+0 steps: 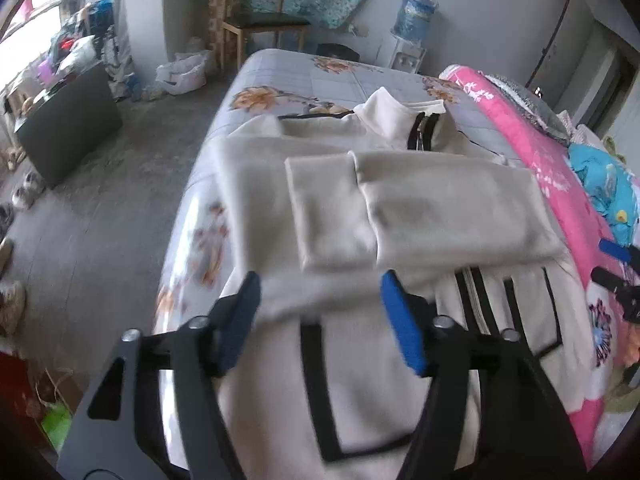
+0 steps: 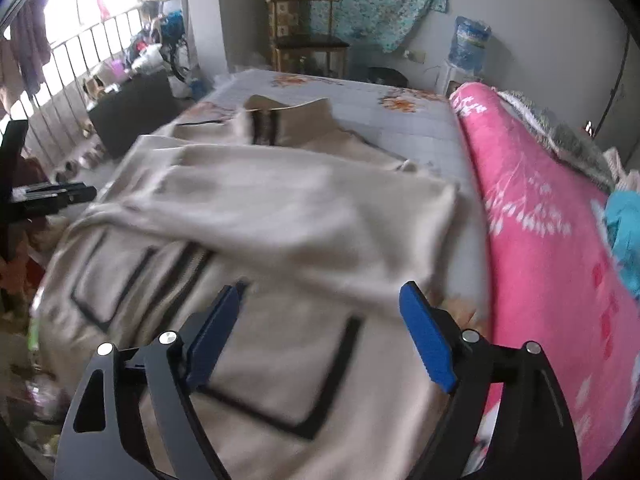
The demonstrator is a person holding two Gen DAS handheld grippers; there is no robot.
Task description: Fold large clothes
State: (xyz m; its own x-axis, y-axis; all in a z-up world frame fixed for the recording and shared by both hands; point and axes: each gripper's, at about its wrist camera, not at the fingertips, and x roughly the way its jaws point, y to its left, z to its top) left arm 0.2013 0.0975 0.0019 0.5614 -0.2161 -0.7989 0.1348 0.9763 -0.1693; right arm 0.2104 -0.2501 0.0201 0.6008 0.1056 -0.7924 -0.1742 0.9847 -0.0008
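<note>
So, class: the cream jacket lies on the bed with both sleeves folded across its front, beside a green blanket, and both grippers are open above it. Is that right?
One slip: the blanket beside the cream jacket is pink, not green, as the right wrist view shows. The rest holds: sleeves folded across, left gripper and right gripper open above it.

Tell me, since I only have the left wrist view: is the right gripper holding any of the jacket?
Observer: No. The right gripper is open, with no cloth between its fingers.
Operator: What's in front of it?
Observer: A black-outlined pocket on the jacket.
Operator: Does the folded sleeve touch the quilt?
Observer: No. A strip of bare sheet separates it from the pink quilt.
</note>
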